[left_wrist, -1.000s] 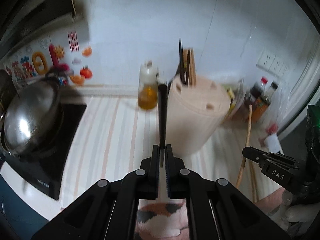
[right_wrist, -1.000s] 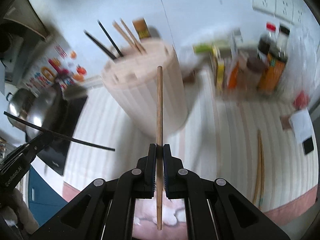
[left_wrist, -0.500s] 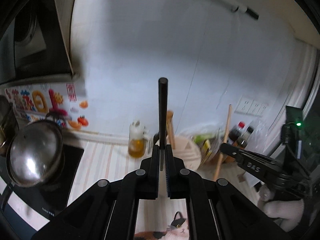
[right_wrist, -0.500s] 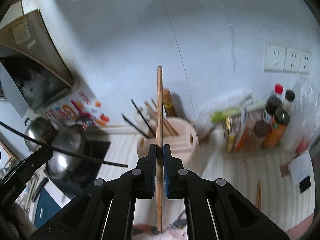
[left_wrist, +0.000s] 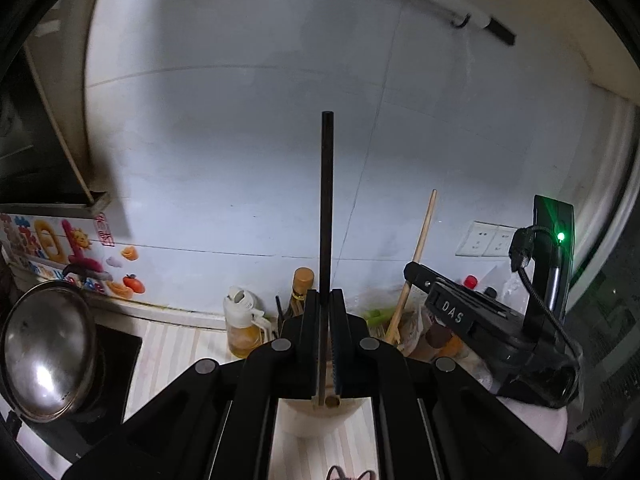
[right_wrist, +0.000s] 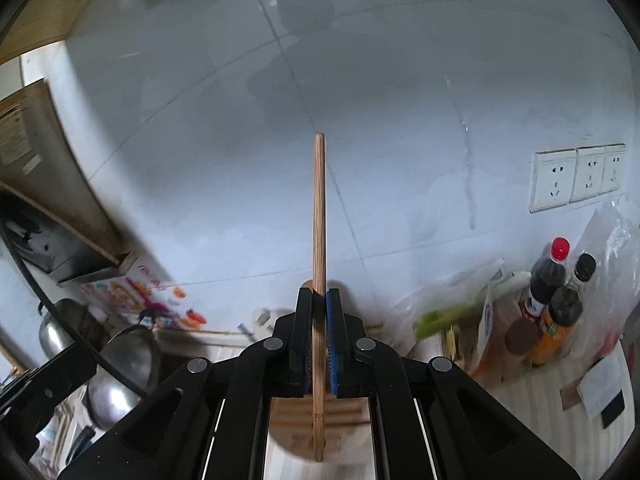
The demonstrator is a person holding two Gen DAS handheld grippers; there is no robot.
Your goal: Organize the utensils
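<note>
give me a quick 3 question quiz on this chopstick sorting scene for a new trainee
1. True or false: the left gripper is shut on a black chopstick.
2. Multiple choice: what does the right gripper hold? A) a spoon B) a wooden chopstick C) nothing
3. Fill in: in the right wrist view, the lower end of the wooden chopstick shows over the pale round ______ on the striped counter.

Key: 1 true; 2 B; 3 utensil holder
</note>
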